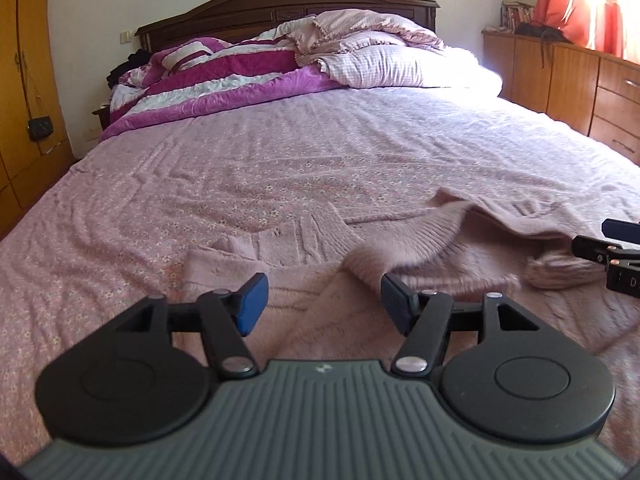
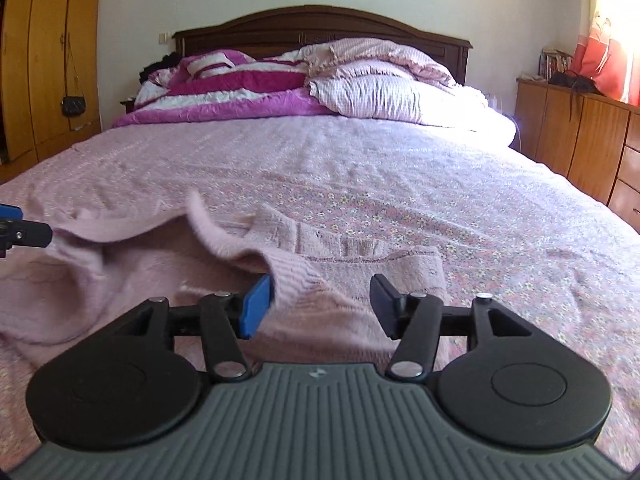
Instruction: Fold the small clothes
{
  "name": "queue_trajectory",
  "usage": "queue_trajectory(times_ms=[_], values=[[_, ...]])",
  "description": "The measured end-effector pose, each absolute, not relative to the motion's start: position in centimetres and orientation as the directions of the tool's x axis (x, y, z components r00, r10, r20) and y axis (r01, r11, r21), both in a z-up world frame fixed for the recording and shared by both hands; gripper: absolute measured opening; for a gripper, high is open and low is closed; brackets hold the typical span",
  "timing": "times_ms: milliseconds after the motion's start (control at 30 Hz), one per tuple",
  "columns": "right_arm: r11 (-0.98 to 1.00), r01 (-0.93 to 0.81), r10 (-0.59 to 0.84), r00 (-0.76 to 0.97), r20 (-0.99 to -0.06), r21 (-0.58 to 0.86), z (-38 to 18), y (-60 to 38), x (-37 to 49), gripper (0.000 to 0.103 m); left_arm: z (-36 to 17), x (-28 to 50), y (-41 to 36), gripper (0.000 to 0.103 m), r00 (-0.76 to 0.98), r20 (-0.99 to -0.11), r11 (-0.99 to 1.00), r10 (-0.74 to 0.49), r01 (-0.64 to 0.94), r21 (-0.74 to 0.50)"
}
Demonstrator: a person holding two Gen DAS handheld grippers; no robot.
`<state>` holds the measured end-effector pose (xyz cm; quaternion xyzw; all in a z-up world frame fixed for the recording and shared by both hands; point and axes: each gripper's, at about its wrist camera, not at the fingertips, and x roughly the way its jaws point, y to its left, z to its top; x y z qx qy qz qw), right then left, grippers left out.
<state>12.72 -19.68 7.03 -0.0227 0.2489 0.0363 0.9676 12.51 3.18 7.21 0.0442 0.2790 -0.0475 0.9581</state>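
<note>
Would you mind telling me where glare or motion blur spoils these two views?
Left wrist view: the window blows out, washing the pillow; the sweater fold is smeared. Right wrist view: the same window glare, and the sweater edge is blurred.

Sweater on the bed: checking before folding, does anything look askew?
Yes. The pink sweater lies rumpled on the bedsheet, one ribbed edge flipped up mid-air between the open tongs, blurred.

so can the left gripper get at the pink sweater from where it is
Probably yes. The left gripper is open and low over the pink sweater, with a raised fold between its fingers and nothing blocking. The right gripper is off to the side.
</note>
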Motion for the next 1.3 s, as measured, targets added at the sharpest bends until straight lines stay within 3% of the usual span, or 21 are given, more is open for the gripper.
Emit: queue_trajectory(times_ms=[500,800,1000,1300], values=[[0.993,-0.101,0.056,0.860,-0.508,-0.063,5.8,-19.3,6.7,0.064,4.4,9.8,-0.3,0.064,0.790,-0.588,0.963,-0.171,0.260,0.069],[0.989,-0.119,0.053,0.846,-0.530,-0.092,5.4,-18.8,6.9,0.064,2.6,10.7,-2.1,0.064,0.779,-0.605,0.943,-0.163,0.304,0.138],[0.996,-0.076,0.085,0.817,-0.571,0.040,3.5,-20.4,7.6,0.068,1.8,11.6,-2.1,0.068,0.780,-0.609,0.949,-0.143,0.283,0.140],[0.995,-0.092,0.092,0.818,-0.568,0.028,3.3,-20.2,7.4,0.071,2.1,12.3,-2.3,0.067,0.794,-0.591,0.946,-0.143,0.284,0.153]])
